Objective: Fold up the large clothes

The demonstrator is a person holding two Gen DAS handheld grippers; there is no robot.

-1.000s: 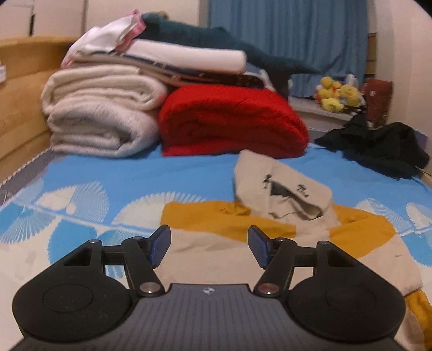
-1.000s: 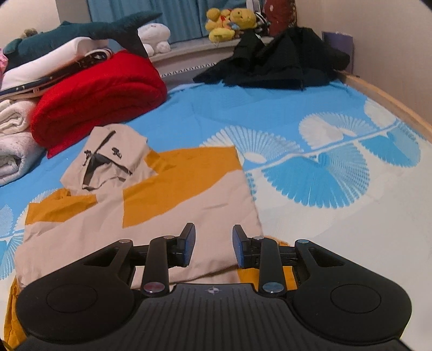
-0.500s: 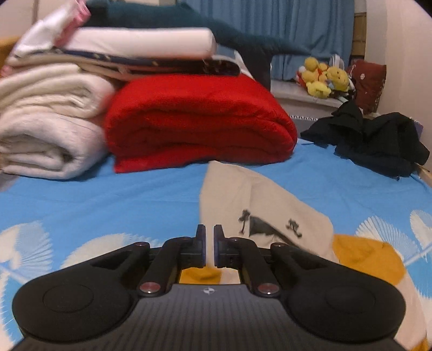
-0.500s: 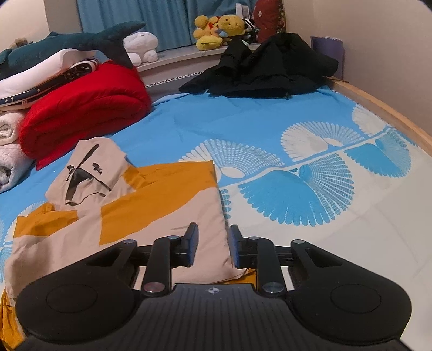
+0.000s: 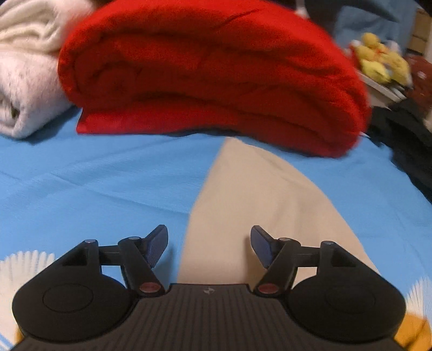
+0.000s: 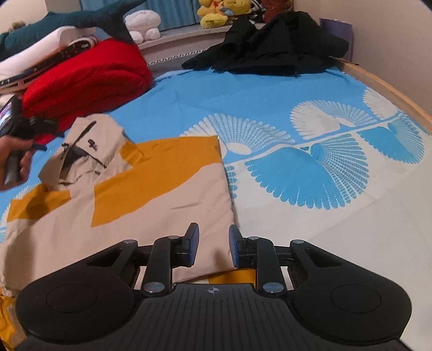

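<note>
A: So, which step is this?

B: Folding the hood point(image 5: 259, 199) down: the hoodie point(image 6: 151, 194) lies flat on the bed point(image 6: 270, 108). The left claw point(image 5: 208, 247) is opening over the hood, empty.

A: And the right claw point(image 6: 213, 247)?

B: Narrowly apart at the hem, gripping nothing. Next, pinch the hood's tip.

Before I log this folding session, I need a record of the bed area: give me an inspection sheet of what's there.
Surface: bed sheet, blue with white fan prints.
Job's things: beige and orange hoodie lying flat, hood toward the red blanket.
Clutter: red blanket folded; white blankets beside it; black clothes heaped at the far edge.
Grippers: left gripper opening over the hood's edge, nothing pinched; right gripper partly open over the hoodie's near corner, not clamping it.
Cables: nothing seen.
Surroundings: plush toys on a ledge, blue curtain behind.
</note>
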